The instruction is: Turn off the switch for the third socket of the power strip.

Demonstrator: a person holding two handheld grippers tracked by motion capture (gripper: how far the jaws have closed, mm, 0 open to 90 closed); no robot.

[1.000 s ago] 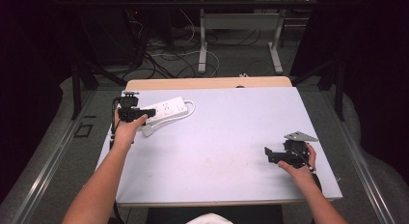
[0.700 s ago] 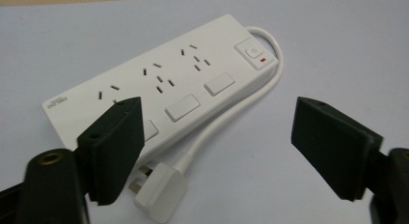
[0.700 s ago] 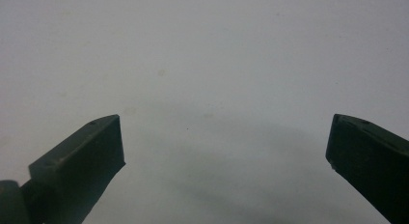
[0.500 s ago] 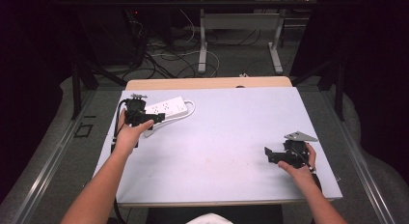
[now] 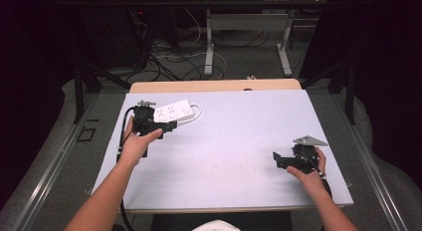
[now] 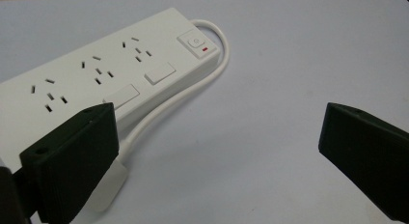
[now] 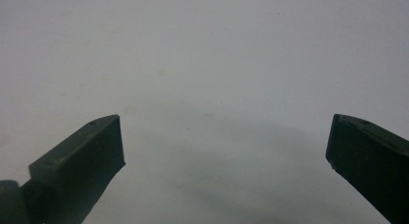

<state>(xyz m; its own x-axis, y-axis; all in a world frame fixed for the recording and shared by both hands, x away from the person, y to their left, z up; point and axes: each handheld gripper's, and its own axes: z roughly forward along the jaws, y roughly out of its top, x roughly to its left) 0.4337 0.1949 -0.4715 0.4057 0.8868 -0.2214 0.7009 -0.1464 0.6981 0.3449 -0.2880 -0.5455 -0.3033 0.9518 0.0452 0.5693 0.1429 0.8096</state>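
A white power strip (image 5: 172, 111) with a looped white cord (image 5: 195, 114) lies at the table's far left. Close up, the power strip (image 6: 87, 84) shows several sockets and a switch with a red mark (image 6: 196, 42). My left gripper (image 5: 166, 125) hovers just in front of the strip, open, its jaws wide apart with nothing between them (image 6: 217, 151). Its left jaw overlaps the strip's near edge in the left gripper view. My right gripper (image 5: 278, 159) rests low over the table near the right front edge, open and empty (image 7: 224, 151).
The pale blue-grey table top (image 5: 234, 141) has a wooden strip (image 5: 214, 85) along its far edge. Beyond it stand table legs (image 5: 209, 47) and loose cables (image 5: 169, 57) on the floor. A black cable (image 5: 122, 136) trails from the left gripper.
My left gripper has moved right and slightly nearer, from the strip's left end to its near side. The right gripper has stayed put.
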